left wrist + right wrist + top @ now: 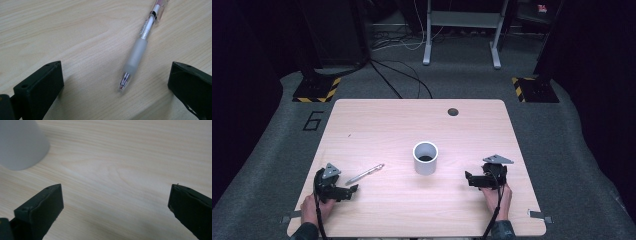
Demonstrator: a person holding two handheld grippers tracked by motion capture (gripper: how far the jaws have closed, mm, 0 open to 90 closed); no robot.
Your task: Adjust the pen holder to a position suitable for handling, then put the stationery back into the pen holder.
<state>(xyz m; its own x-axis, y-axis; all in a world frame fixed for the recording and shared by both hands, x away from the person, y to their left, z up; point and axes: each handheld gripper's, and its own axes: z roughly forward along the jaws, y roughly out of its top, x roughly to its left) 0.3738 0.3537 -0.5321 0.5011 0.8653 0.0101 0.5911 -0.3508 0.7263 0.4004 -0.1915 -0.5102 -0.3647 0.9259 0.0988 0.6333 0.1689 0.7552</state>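
High view, near to far: left gripper (353, 188) at 7 o'clock, jaws wide apart, low over counter (377, 125), aimed at pen (364, 174), likely to pick it up. Right gripper (467, 178) at 5 o'clock, jaws apart, holding nothing, facing white cup (425, 158) at middle, maybe pen's home.

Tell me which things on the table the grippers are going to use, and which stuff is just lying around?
Probably for the job:
- pen, lying flat between the open jaws of the left hand-held gripper
- white cup, upright, near the right hand-held gripper

Just lying about:
- cables on the floor
- desk legs behind the table
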